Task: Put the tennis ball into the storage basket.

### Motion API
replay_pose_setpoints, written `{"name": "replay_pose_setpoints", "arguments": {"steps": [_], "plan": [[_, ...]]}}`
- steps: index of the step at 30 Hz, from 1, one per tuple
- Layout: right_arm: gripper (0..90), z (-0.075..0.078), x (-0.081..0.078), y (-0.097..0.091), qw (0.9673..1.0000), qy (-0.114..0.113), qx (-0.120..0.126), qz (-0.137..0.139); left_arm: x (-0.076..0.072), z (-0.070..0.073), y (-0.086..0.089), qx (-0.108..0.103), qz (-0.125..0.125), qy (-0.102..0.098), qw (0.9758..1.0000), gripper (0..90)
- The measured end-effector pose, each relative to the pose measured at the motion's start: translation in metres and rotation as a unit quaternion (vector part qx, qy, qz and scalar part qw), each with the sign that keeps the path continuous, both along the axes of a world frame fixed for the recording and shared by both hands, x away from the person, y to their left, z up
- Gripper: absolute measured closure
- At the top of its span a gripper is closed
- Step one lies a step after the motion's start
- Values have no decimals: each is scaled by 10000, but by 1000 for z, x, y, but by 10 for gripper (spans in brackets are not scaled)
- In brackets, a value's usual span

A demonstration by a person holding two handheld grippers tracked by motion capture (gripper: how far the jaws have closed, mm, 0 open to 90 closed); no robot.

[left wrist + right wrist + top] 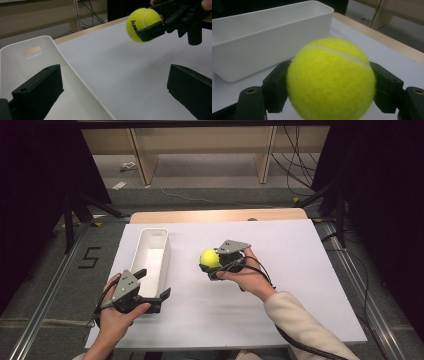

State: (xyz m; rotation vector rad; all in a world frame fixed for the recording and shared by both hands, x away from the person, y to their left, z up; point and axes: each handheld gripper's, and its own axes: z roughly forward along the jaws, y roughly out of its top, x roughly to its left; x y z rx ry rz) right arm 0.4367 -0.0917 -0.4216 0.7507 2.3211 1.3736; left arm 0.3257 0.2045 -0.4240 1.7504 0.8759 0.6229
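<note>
My right tool [214, 265] clamps the tennis ball [210, 258], lifted off the counter [300, 285] right of the white bin [150, 251]; my left tool [150, 287] is open astride the bin's wall; the drop remains.

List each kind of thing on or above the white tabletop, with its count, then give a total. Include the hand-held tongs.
Tennis ball (yellow, clamped in the right tongs): 1
White bin (long, open-topped): 1
Tongs, the right ones plus the left tongs, which straddle the bin's near wall with jaws apart: 2
Total: 4
</note>
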Motion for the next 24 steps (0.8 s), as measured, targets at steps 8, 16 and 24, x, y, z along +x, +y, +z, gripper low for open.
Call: {"name": "replay_pose_setpoints", "arguments": {"steps": [8,16,24], "plan": [[269,1,1,2,10000,-17,8,14,0,0,0,-5,-1,5,10000,0],[268,3,2,4,10000,-52,18,24,0,0,0,2,-5,1,10000,0],[269,6,1,9,9999,-67,73,27,0,0,0,0,-6,3,10000,0]]}}
